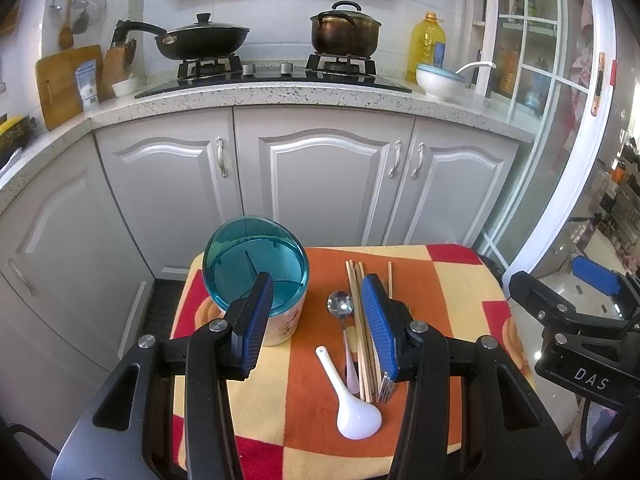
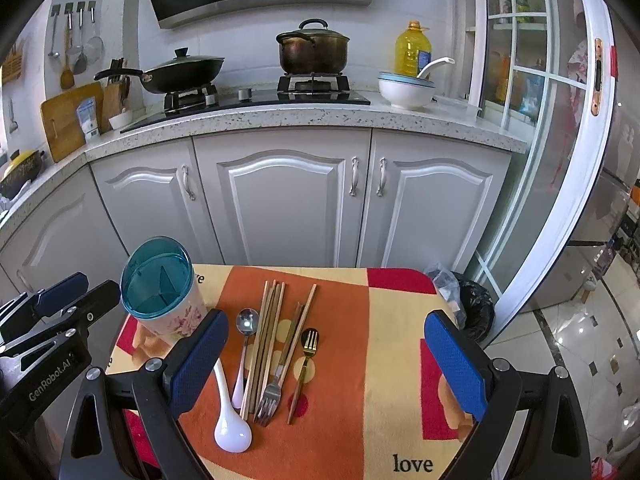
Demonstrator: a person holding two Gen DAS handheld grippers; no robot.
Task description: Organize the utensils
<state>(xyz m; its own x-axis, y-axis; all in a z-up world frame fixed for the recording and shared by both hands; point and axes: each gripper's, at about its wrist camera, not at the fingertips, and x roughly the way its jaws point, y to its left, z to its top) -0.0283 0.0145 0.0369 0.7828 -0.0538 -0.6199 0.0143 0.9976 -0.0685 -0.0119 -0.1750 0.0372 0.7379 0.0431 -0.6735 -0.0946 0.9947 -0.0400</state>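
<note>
The utensils lie loose in a row at the lower middle of the right wrist view: a white soup spoon (image 2: 230, 420), a metal spoon (image 2: 247, 322), a bundle of wooden chopsticks (image 2: 266, 340), a steel fork (image 2: 269, 400) and a small dark fork with a gold handle (image 2: 306, 360), all flat on a checked cloth (image 2: 360, 360) covering a small table. To their left, just beside the metal spoon, stands the teal-rimmed holder (image 2: 156, 280), upright, divided inside and with nothing in it.

Nothing looks sorted yet, so this reads as the opening step: choosing a first piece to lift. The right gripper (image 2: 326, 364) hangs above the row with its jaws spread wide and nothing between them. The left gripper (image 1: 318, 324) is likewise wide open and holds nothing, poised between holder and chopsticks.

The next move likely calls for lowering one gripper over a single utensil, closing on its handle, then tipping it upright to drop into a compartment
</note>
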